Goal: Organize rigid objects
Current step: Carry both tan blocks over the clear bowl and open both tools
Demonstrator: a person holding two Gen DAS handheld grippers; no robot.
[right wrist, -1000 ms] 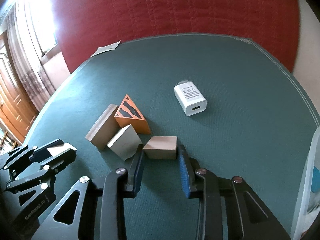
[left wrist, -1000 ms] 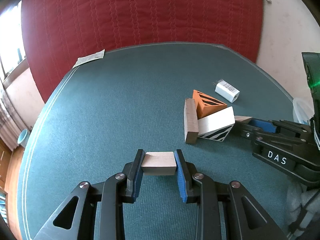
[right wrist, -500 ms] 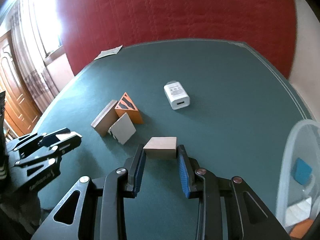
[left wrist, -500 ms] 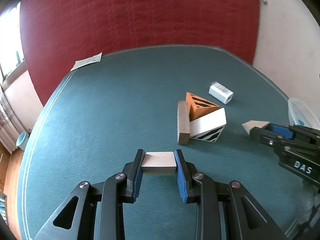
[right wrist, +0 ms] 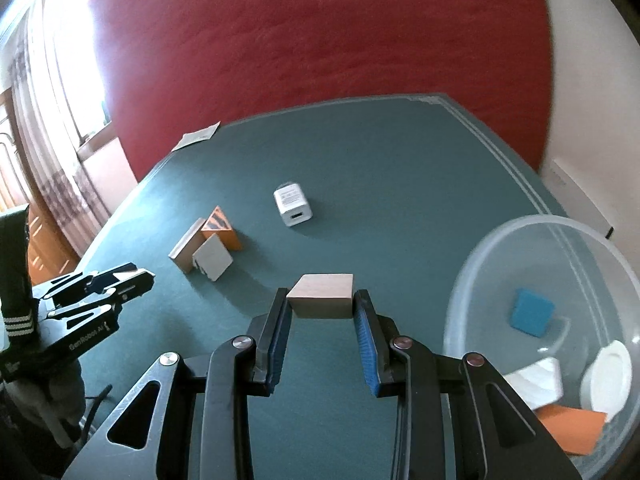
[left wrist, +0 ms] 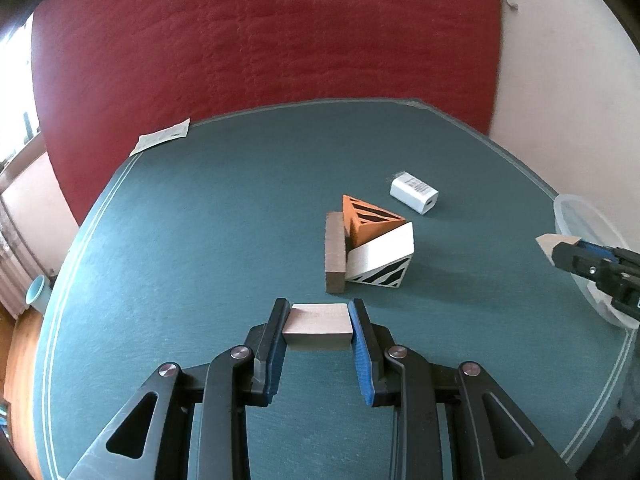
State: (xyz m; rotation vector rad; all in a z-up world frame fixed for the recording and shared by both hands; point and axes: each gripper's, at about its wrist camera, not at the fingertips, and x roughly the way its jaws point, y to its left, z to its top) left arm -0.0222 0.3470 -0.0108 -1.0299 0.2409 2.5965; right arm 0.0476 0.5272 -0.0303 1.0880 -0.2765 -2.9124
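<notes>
My left gripper [left wrist: 319, 320] is shut on a plain wooden block [left wrist: 317, 325], held above the green table. My right gripper [right wrist: 321, 305] is shut on another wooden block [right wrist: 323, 295] and holds it in the air left of a clear plastic bowl [right wrist: 496, 248]. On the table lie a brown wooden slab [left wrist: 335, 257], an orange striped wedge [left wrist: 370, 216], a white striped wedge [left wrist: 382, 258] and a white charger [left wrist: 414, 193]. The right gripper shows in the left wrist view [left wrist: 560, 249], and the left gripper in the right wrist view [right wrist: 136, 276].
The bowl holds a blue block [right wrist: 532, 312], white pieces [right wrist: 608, 376] and an orange piece [right wrist: 568, 428]. A paper slip [left wrist: 160, 141] lies at the table's far left edge. A red quilted surface [left wrist: 260, 40] stands behind the table.
Both grippers have risen and pulled back from the block cluster. The right gripper has carried its block to the right, and the clear bowl has come into view.
</notes>
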